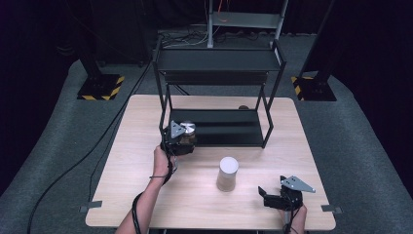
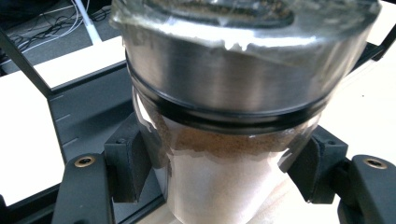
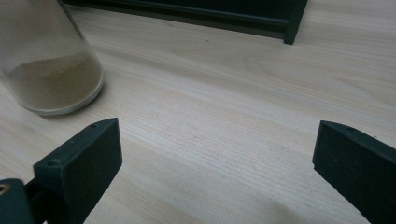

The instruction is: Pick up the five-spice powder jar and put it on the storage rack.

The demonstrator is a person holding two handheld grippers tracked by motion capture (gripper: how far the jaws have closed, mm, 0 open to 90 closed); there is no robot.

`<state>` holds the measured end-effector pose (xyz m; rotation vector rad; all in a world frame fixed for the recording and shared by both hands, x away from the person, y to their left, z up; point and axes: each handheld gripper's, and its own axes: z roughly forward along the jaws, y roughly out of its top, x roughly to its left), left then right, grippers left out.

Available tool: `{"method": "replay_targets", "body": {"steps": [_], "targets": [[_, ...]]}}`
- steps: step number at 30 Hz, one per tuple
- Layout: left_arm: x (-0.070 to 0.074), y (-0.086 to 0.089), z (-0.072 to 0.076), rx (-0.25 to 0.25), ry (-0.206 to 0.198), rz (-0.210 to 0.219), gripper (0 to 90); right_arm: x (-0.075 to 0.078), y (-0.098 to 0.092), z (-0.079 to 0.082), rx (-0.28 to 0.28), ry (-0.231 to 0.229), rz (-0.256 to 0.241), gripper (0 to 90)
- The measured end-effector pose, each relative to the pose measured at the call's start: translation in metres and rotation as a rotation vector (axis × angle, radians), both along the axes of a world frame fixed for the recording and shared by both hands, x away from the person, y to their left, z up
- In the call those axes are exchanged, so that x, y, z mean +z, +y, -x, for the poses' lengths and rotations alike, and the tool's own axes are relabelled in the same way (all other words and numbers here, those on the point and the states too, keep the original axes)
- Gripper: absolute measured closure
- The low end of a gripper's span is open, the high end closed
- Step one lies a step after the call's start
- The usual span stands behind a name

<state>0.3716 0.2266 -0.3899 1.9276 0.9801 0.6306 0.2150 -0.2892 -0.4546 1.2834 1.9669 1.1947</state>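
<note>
At the left of centre in the high view, the left gripper (image 1: 179, 138) holds a glass jar (image 1: 187, 132) with a metal lid right at the front left corner of the black shelf (image 1: 229, 127). The left gripper view shows its jaws pressed on either side of the jar (image 2: 224, 140), just under the steel lid band, with brown powder inside the glass. The step in hand looks like setting this jar onto the lower board of the shelf (or lifting it off; the pictures alone do not settle which). I judge it to be placing, since the jar sits tilted at the shelf's edge with the board behind it. The next move would call for easing the jar forward over the lip, levelling it, and letting go only once its base rests flat.

The left forearm reaches up from the bottom of the frame, the wrist nearly straight.

At the lower right, the right gripper (image 1: 278, 197) rests low over the table (image 1: 146, 195), jaws spread wide and holding nothing. A second jar (image 1: 227, 173), white-topped, stands in mid-table, left of that gripper and apart from it; it appears at the upper left of the right gripper view (image 3: 46, 60).
</note>
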Motion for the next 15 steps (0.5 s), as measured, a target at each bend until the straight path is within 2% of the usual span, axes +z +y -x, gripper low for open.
{"method": "replay_targets", "body": {"steps": [15], "targets": [[-0.004,-0.004,-0.013,0.02,0.0,0.02,31.3,0.0,0.0,0.001,-0.002,-0.003,-0.002,0.4]]}}
